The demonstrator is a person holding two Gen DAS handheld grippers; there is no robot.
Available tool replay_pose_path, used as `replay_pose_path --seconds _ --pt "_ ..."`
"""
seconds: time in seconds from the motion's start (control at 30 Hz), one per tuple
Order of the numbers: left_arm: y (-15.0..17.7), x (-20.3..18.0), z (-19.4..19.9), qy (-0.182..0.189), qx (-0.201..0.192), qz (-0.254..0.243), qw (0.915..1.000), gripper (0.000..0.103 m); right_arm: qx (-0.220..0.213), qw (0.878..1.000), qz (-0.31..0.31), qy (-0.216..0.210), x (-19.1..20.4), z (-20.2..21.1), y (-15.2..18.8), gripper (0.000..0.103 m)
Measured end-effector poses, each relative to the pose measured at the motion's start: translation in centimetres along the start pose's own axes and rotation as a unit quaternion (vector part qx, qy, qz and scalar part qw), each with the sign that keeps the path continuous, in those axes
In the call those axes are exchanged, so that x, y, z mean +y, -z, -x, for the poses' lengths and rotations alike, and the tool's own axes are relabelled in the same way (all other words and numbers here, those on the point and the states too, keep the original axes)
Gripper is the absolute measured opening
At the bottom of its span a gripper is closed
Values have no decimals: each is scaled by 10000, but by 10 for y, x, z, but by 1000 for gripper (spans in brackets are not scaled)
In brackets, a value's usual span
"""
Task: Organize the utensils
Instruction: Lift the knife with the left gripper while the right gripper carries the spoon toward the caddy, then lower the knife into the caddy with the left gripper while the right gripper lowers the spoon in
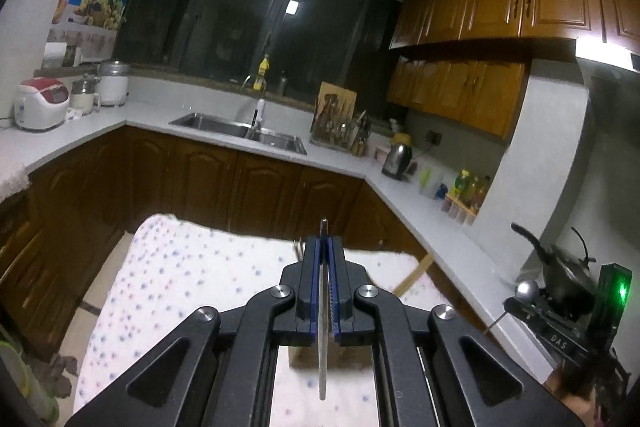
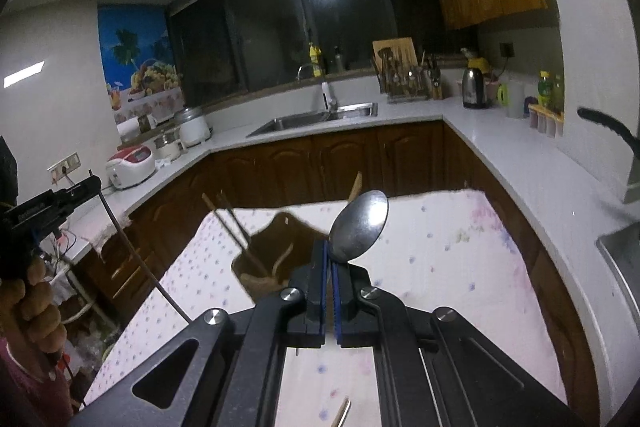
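My left gripper (image 1: pixel 325 247) is shut on a thin metal chopstick (image 1: pixel 323 347) that runs straight along the fingers, held above the dotted tablecloth (image 1: pixel 192 267). It also shows at the left of the right wrist view (image 2: pixel 86 187), the chopstick (image 2: pixel 136 255) slanting down. My right gripper (image 2: pixel 329 251) is shut on a metal spoon (image 2: pixel 360 227), bowl up. A brown utensil holder (image 2: pixel 268 259) on the dotted tablecloth (image 2: pixel 440 267) holds wooden chopsticks (image 2: pixel 236 227) and a wooden spoon (image 2: pixel 356 185), just left of the right gripper. The right gripper and spoon show at the right edge of the left view (image 1: pixel 528 291).
White L-shaped counters (image 2: pixel 520 163) with dark wood cabinets surround the table. A steel sink (image 2: pixel 316 119), knife rack (image 2: pixel 404 75), kettle (image 2: pixel 474 89), rice cookers (image 2: pixel 130 165) and a black pan (image 1: pixel 560 267) stand on them. Another utensil end (image 2: pixel 342 413) lies at the table's near edge.
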State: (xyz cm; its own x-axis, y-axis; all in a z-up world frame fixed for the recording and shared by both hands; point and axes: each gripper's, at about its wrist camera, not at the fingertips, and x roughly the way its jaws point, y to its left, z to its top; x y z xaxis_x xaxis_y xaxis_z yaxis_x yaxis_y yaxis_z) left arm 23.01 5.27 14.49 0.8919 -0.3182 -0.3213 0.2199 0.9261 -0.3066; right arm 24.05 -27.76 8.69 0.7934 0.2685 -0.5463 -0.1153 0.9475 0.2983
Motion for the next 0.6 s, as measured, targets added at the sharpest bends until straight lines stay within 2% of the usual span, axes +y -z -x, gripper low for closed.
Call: replay_pose_path --seconds 0.3,0.6 --pt "-7 -1 -51 -31 -388 90 9992 2 -211 9997 156 -7 9 -40 -39 2" --pt "21 9 -114 -57 -381 398 9985 2 -87 9990 438 76 19 -86 -38 2"
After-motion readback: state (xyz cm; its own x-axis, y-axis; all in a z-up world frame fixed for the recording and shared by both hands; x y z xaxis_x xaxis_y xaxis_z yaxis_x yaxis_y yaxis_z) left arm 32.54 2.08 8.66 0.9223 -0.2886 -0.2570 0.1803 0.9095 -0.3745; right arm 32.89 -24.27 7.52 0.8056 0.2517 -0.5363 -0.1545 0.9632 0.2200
